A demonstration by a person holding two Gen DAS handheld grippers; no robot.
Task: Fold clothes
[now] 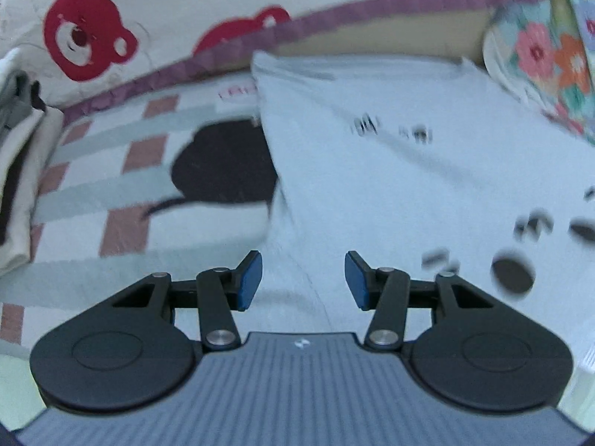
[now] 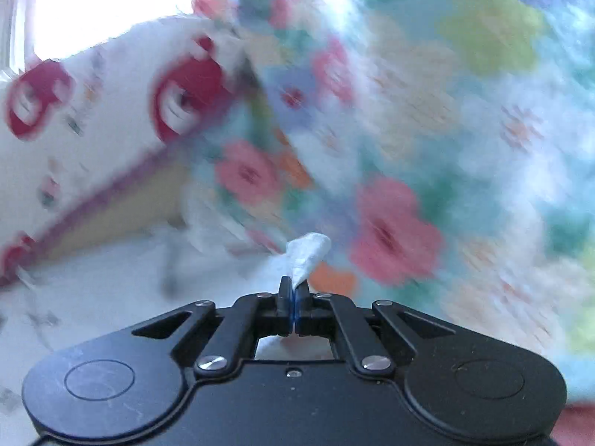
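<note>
Left gripper (image 1: 303, 280): jaws apart, empty, above pale blue shirt (image 1: 390, 171) spread on checked bedspread (image 1: 111, 186) | Right gripper (image 2: 293, 304): clamped on shirt's corner (image 2: 308, 251), floral fabric (image 2: 427, 130) behind

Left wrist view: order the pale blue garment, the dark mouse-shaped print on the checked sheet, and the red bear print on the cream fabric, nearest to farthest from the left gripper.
1. Pale blue garment: directly under and ahead of the left gripper, spreading right.
2. Dark mouse-shaped print: ahead, to the left.
3. Red bear print: far upper left, on the cream fabric behind.
</note>
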